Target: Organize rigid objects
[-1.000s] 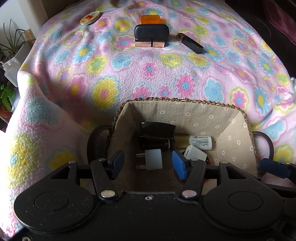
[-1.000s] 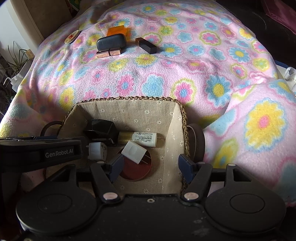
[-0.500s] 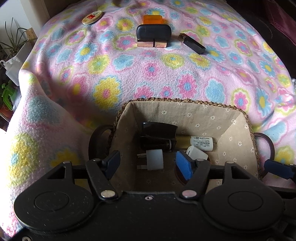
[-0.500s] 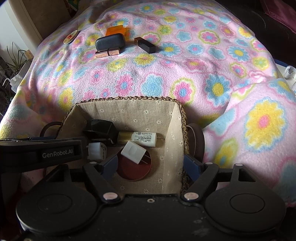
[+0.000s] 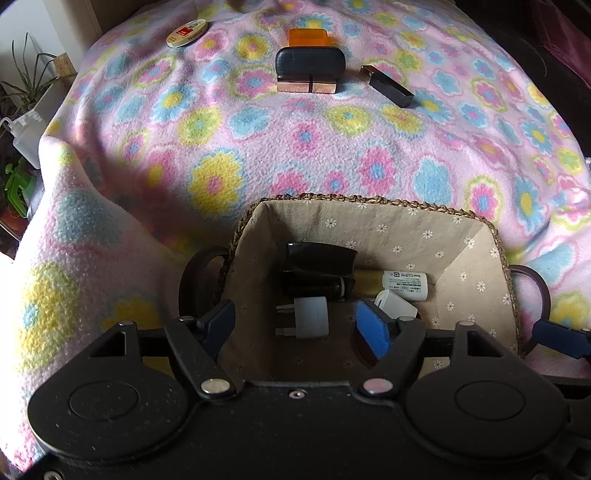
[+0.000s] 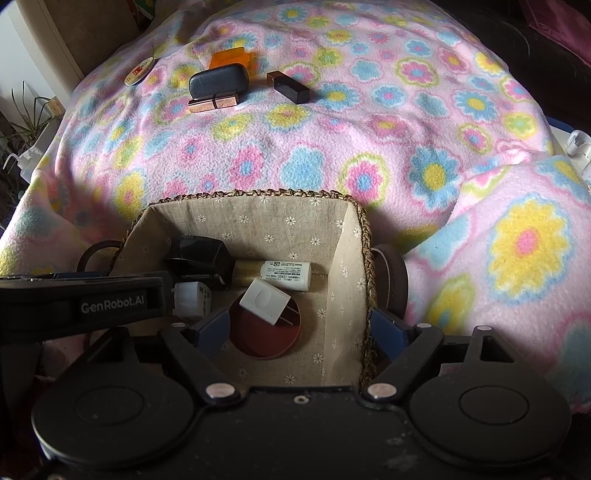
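Far left on the blanket (image 5: 332, 155) lie a round tin (image 5: 186, 33), an orange box (image 5: 308, 37), a dark case (image 5: 310, 62), a copper bar (image 5: 306, 86) and a black stick (image 5: 386, 85), all unsorted. The near basket (image 5: 369, 201) holds plugs and tubes (roughly half done, seemingly). Left tongs (image 5: 297, 326) and right tongs (image 6: 295, 328) hang released, empty. Plants stand left.

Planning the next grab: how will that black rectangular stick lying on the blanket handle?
The black stick looks rigid and small, so probably light. Its flat sides suggest it won't roll. The glossy finish may slip between pads, and the soft blanket could let it sink slightly when pressed.
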Action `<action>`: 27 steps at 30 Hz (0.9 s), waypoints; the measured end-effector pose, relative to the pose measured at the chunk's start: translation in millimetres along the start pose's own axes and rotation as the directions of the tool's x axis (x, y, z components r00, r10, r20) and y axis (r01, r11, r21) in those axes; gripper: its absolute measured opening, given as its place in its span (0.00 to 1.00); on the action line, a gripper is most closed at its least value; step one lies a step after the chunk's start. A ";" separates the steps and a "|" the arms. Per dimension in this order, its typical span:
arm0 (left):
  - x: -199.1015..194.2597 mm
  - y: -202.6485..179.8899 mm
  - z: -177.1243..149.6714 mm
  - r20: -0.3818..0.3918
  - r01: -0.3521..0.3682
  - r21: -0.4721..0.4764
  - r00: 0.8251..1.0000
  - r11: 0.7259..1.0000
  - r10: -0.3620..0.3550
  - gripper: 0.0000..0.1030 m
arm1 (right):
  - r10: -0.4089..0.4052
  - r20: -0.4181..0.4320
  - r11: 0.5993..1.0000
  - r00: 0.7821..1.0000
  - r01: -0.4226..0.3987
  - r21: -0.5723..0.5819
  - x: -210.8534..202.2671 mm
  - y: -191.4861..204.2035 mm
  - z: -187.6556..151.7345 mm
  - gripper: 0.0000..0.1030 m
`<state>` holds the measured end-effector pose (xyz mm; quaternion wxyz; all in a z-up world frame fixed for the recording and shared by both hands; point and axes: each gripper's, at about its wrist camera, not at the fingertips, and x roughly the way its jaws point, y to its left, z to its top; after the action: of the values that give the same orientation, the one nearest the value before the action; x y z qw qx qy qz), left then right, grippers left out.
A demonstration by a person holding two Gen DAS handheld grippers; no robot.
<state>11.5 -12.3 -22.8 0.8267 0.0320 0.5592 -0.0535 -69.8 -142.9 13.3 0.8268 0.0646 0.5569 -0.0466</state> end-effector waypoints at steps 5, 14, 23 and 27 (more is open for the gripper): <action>0.0 -0.2 0.9 -0.002 -0.001 -0.001 1.000 1.000 0.001 0.66 | 0.000 0.001 1.000 1.000 0.000 0.000 -0.1 -0.1 0.0 0.83; 0.5 -0.1 1.2 -0.003 -0.001 -0.001 1.000 1.000 0.001 0.67 | 0.001 0.000 1.000 1.000 -0.001 0.001 0.1 0.5 0.0 0.84; 1.0 -0.4 1.5 -0.004 -0.002 -0.002 1.000 1.000 0.002 0.67 | 0.002 0.001 1.000 1.000 -0.002 0.002 0.4 1.3 -0.1 0.85; 1.0 -0.3 1.6 -0.004 -0.001 -0.001 1.000 1.000 0.001 0.67 | 0.001 0.000 1.000 1.000 -0.001 0.001 0.6 1.3 0.0 0.85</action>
<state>13.3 -12.8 -23.1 0.8256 0.0319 0.5609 -0.0526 -69.4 -141.5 12.8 0.8267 0.0654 0.5568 -0.0465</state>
